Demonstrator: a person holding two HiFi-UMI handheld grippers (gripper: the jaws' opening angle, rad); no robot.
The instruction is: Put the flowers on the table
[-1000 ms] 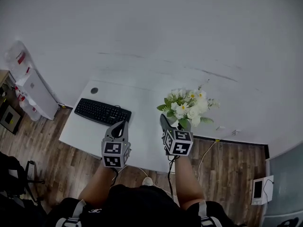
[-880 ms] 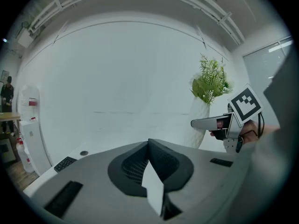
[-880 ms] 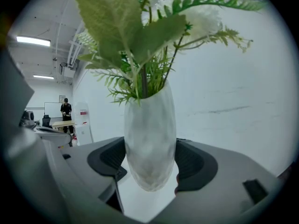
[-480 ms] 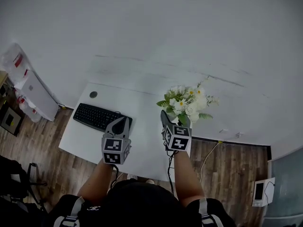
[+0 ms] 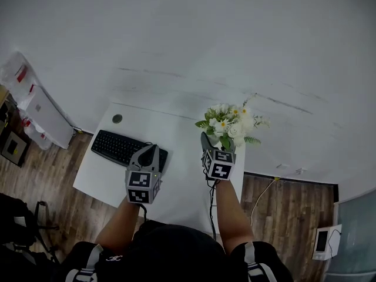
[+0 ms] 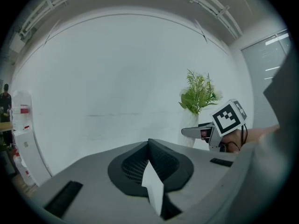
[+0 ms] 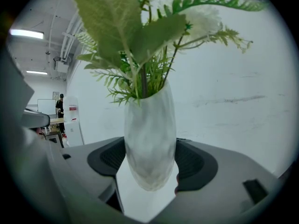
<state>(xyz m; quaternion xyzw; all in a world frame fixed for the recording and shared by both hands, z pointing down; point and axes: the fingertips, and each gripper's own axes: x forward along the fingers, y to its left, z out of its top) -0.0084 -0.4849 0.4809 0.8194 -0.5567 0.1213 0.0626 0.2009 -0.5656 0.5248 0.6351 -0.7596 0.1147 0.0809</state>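
The task looks close to its end but is not done. The flowers (image 5: 231,122) stand upright in a white vase (image 7: 149,139), and the right gripper (image 5: 215,147) grips that vase around its lower belly, with its fingers (image 7: 198,162) pressed against both sides. In the head view the bunch sits over the far right corner of the bench (image 5: 176,128), near the wall. In the right gripper view the vase's rounded bottom shows against the white top. No view settles whether the base touches the bench or hangs just above it. What seems left is to set the vase down if it is not yet seated, check that it stands, loosen the grip and draw the gripper back.

The right arm reaches forward from the body, nearly straight, its marker cube facing up and the fingers pointing away from the person toward the wall. The vase is held upright, with no clear tilt.

The left gripper (image 5: 148,155) takes no part. Its fingers are pressed together with nothing between them. It hovers over the near middle of the bench, just beside the right end of the keyboard (image 5: 120,147), on a bent arm. From its own view the vase and the right gripper show off to the right, well apart from it.
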